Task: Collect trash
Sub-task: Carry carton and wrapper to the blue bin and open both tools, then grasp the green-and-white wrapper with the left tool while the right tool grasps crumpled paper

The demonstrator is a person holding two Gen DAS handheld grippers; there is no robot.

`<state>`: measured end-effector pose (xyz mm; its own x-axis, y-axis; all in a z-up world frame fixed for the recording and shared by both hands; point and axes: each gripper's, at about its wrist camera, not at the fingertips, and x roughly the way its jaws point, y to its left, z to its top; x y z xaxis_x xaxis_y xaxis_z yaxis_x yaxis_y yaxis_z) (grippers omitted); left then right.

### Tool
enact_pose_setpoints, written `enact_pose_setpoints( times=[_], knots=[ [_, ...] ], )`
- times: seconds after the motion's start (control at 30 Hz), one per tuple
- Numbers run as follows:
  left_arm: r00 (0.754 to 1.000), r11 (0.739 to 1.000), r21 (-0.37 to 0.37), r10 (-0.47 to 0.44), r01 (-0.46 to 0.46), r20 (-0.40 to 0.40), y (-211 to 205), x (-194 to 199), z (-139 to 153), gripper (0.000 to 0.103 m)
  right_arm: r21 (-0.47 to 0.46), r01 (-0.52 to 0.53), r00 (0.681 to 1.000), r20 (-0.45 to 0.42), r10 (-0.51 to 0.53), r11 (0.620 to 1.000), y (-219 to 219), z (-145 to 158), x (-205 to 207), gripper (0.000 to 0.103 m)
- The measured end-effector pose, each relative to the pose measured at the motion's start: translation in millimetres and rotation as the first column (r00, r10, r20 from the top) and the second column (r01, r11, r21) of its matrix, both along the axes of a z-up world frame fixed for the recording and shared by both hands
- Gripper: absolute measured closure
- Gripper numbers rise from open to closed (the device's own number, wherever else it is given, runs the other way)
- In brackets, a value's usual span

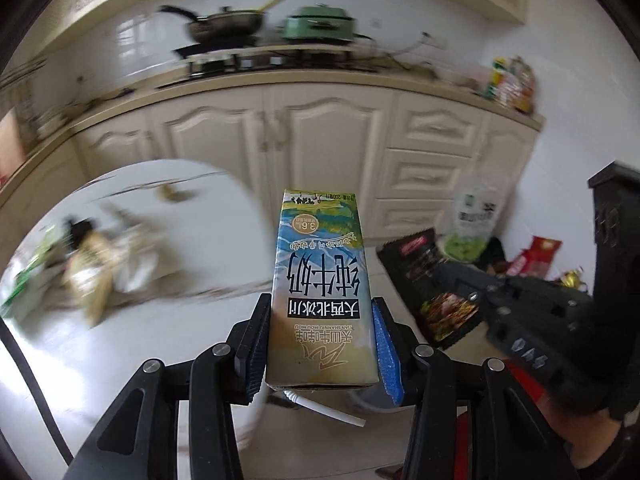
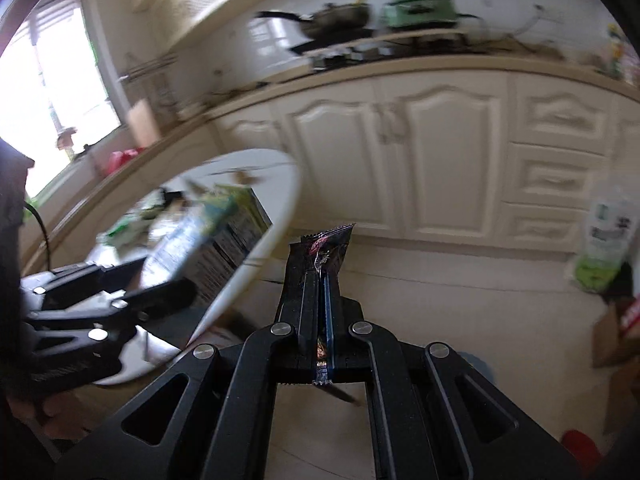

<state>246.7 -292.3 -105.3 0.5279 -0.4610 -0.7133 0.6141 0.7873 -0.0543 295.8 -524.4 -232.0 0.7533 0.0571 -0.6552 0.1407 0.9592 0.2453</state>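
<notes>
My left gripper is shut on a blue and beige milk carton, held upright in the air, its white straw hanging below. My right gripper is shut on a flat black snack wrapper. The wrapper and right gripper also show at the right of the left wrist view. The left gripper and carton show blurred at the left of the right wrist view. More trash lies on the round white table.
Cream kitchen cabinets run behind, with a wok and a green pot on the counter. A plastic bag with green contents and red packets sit on the floor at right. A dark cabinet stands far right.
</notes>
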Motion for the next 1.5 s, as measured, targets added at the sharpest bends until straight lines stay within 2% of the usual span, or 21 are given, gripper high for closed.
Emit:
enact_pose_setpoints(
  times=[0.13,0.2,0.33,0.43,0.57,0.7,0.83,0.9,1.0,1.2,1.37,1.43,1.5],
  knots=[
    [0.997,0.997,0.030,-0.068,0.069,-0.023,-53,14,-23,0.060,0.014,0.078,0.996,-0.047,-0.077,0.997,-47,-28,-3,0.099],
    [0.995,0.994,0.052,-0.088,0.091,-0.054,-76,26,-40,0.060,0.036,0.117,0.991,-0.069,-0.114,0.993,-70,-43,-3,0.095],
    [0.987,0.986,0.101,-0.123,0.133,-0.100,-123,45,-72,0.060,0.046,0.219,0.968,-0.134,-0.211,0.975,-111,-70,-9,0.068],
    [0.981,0.979,0.131,-0.140,0.158,-0.135,-151,60,-96,0.060,0.044,0.263,0.956,-0.149,-0.254,0.964,-131,-80,-19,0.066],
    [0.974,0.971,0.167,-0.142,0.172,-0.177,-182,88,-127,0.059,0.037,0.317,0.937,-0.164,-0.307,0.948,-154,-89,-34,0.059],
    [0.972,0.967,0.193,-0.126,0.165,-0.200,-225,108,-144,0.058,0.045,0.341,0.928,-0.173,-0.329,0.939,-167,-96,-41,0.056],
    [0.973,0.963,0.199,-0.149,0.183,-0.177,-238,102,-141,0.053,0.058,0.348,0.925,-0.182,-0.333,0.936,-171,-99,-48,0.052],
    [0.979,0.967,0.191,-0.137,0.165,-0.152,-230,94,-132,0.047,0.061,0.345,0.928,-0.174,-0.331,0.936,-167,-94,-51,0.052],
    [0.982,0.972,0.168,-0.143,0.162,-0.123,-210,78,-110,0.047,0.054,0.333,0.934,-0.155,-0.322,0.941,-159,-80,-52,0.052],
    [0.996,0.991,0.101,-0.087,0.088,-0.017,-156,49,-56,0.044,0.021,0.274,0.960,-0.069,-0.272,0.961,-116,-25,-51,0.044],
    [0.996,0.999,0.039,0.009,-0.012,0.087,-81,23,-6,0.038,-0.026,0.185,0.983,0.024,-0.184,0.982,-51,29,-41,0.039],
    [0.993,0.999,0.019,0.047,-0.049,0.112,-50,16,8,0.034,-0.045,0.146,0.989,0.045,-0.144,0.988,-23,46,-33,0.032],
    [0.987,0.996,0.012,0.083,-0.086,0.134,-17,4,19,0.032,-0.066,0.096,0.994,0.060,-0.092,0.993,8,59,-22,0.031]
  ],
)
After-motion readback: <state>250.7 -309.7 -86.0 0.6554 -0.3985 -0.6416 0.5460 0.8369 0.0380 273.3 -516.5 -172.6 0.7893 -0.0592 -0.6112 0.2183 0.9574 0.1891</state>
